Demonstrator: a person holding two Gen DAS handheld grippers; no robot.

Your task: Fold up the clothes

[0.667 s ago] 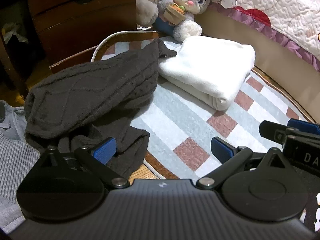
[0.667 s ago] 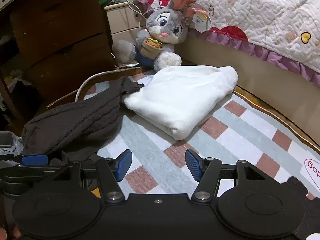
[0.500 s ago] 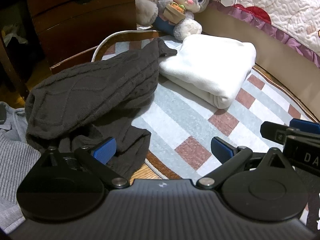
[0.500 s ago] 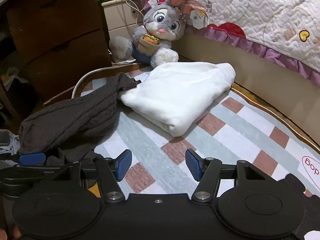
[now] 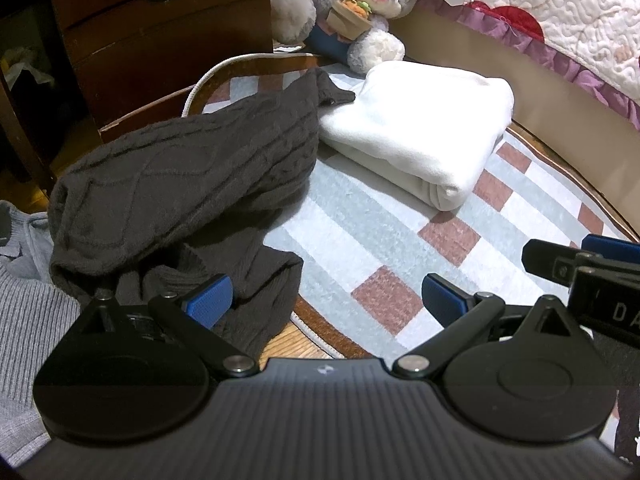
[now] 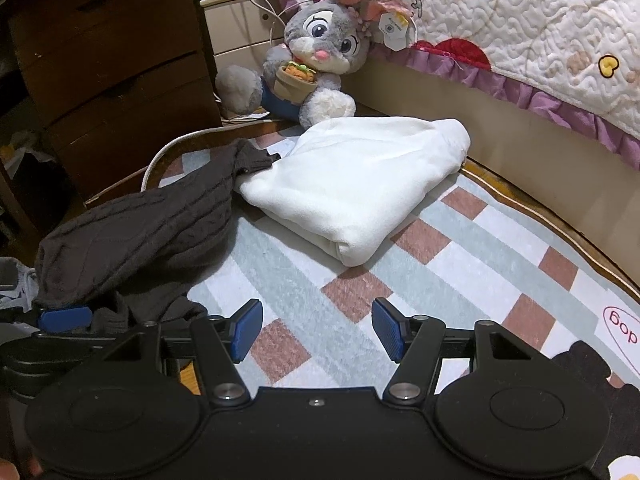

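Observation:
A dark brown cable-knit sweater [image 5: 180,184] lies crumpled on the left of the checked rug [image 5: 360,236]; one sleeve end touches a folded white garment [image 5: 416,136]. Both also show in the right wrist view: the sweater [image 6: 136,236] and the white garment [image 6: 352,192]. My left gripper [image 5: 326,298] is open and empty, its left pad at the sweater's near edge. My right gripper [image 6: 316,330] is open and empty, just above the rug to the right of the left one.
A grey ribbed garment [image 5: 28,312] lies at the far left. A plush rabbit [image 6: 316,60] sits against the bed frame [image 6: 500,132] behind the white garment. A dark wooden drawer unit [image 6: 108,60] stands at the back left. A white cable [image 5: 208,76] runs along the rug's edge.
Both views have shifted slightly; the grippers have drawn back a little and turned left. The clothes have not moved and both grippers stay open.

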